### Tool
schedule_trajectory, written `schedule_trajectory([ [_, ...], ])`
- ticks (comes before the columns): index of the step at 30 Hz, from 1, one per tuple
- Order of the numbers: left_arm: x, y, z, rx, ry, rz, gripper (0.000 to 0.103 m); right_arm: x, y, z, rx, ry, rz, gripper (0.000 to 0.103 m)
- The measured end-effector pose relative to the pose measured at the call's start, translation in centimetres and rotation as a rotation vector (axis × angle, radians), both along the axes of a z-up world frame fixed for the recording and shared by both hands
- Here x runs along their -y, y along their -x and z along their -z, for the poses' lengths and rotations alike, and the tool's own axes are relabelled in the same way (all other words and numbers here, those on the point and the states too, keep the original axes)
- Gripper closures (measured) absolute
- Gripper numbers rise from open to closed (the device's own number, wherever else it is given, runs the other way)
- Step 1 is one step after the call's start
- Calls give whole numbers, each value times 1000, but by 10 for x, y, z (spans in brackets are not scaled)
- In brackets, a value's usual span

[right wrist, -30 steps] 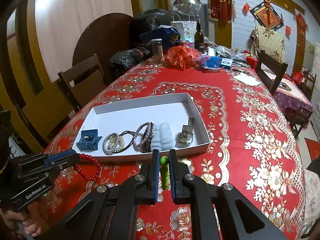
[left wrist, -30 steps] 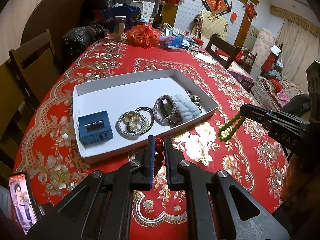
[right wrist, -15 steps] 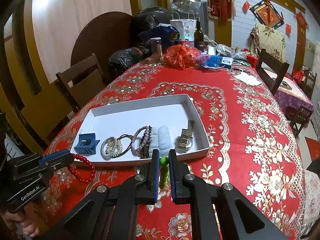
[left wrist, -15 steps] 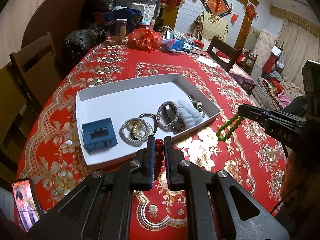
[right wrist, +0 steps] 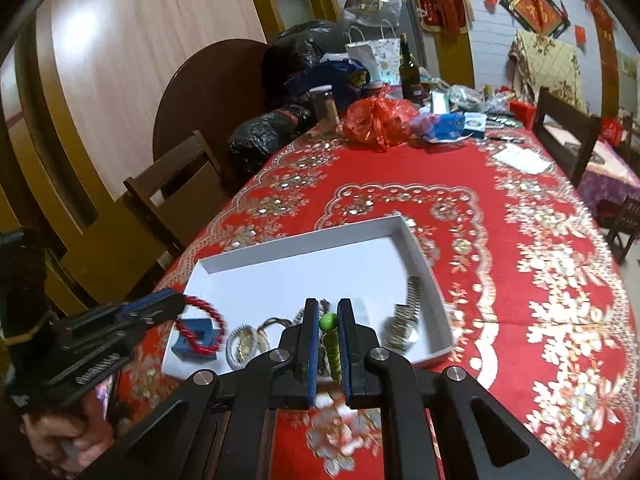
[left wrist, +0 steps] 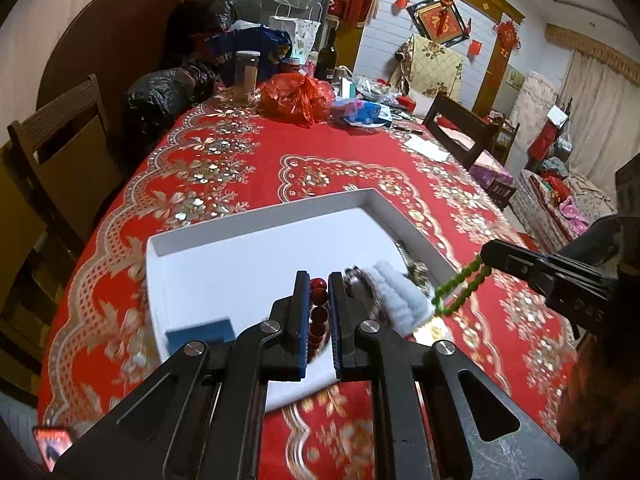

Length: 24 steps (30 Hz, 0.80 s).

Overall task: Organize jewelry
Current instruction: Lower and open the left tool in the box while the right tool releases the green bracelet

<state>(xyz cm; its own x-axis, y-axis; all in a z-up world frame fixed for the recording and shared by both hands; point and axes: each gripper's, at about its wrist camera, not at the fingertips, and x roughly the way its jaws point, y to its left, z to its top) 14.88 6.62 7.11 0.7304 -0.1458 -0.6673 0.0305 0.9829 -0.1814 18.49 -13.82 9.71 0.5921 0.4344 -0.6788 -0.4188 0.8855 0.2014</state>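
My left gripper [left wrist: 319,280] is shut on a red bead bracelet [left wrist: 318,307] and holds it over the front part of the white tray [left wrist: 256,216]; the bracelet also shows in the right wrist view [right wrist: 202,326], hanging over the blue hair clip [right wrist: 196,338]. My right gripper [right wrist: 328,312] is shut on a green bead bracelet [right wrist: 331,344] above the tray's [right wrist: 304,236] front edge; it also shows in the left wrist view [left wrist: 460,290]. In the tray lie a white scrunchie [left wrist: 400,292], beaded bracelets [right wrist: 246,340] and a metal watch [right wrist: 404,320].
A red floral cloth [right wrist: 520,240] covers the table. Bags, a jar [left wrist: 245,74], a bottle [right wrist: 409,70] and a red plastic bag [left wrist: 298,98] crowd the far end. Wooden chairs [right wrist: 180,188] stand at the left and far right. A phone [left wrist: 50,446] lies at the near left.
Both grippers have moved forward and over the tray with their bracelets still held. The red bracelet now hangs above the blue hair clip.
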Motion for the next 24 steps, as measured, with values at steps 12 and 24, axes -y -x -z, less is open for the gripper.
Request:
schedule_trajectory([
  [12, -26, -34, 62, -120, 49, -121, 96, -49, -40, 38, -108, -52, -35, 95],
  [24, -13, -15, 86, -129, -85, -124, 89, -25, -57, 99, -235, -19, 10, 95],
])
